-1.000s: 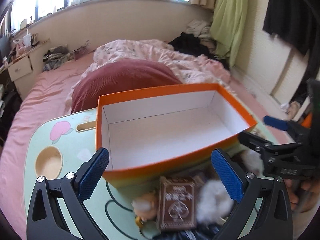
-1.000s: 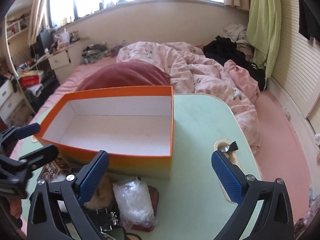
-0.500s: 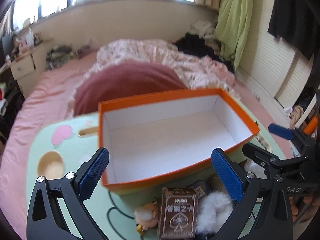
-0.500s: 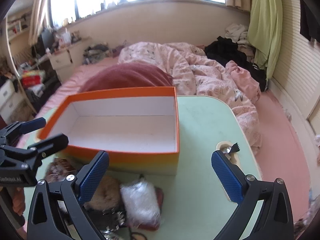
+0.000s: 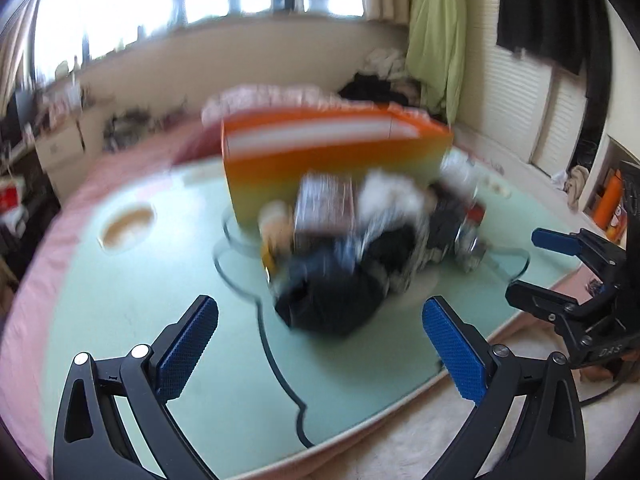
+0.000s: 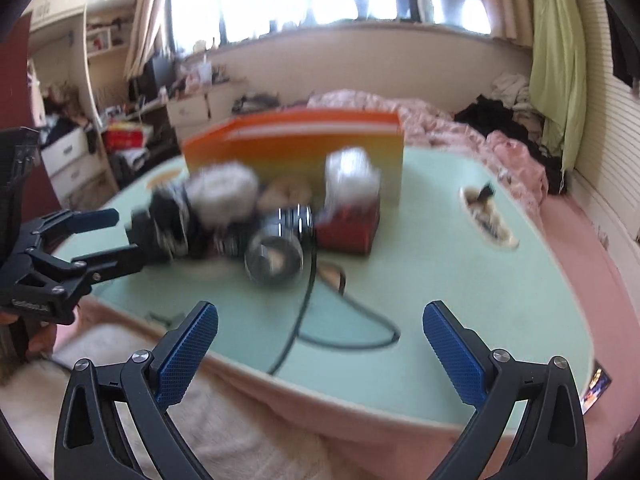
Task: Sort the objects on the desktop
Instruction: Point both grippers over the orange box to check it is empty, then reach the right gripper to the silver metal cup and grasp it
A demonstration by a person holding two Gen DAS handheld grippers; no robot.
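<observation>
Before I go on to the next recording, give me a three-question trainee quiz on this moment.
1. True or false: the left tongs are shut on an object.
2. Where does the clutter pile lie relative to the orange box?
A. inside it
B. on the green table, against the box's near side
C. on the bed
3. Fill in: the right tongs are ____ and hold nothing.

Key: 1 false; 2 B; 3 open. Both views are motion-blurred, so single items in the pile are hard to name.
</observation>
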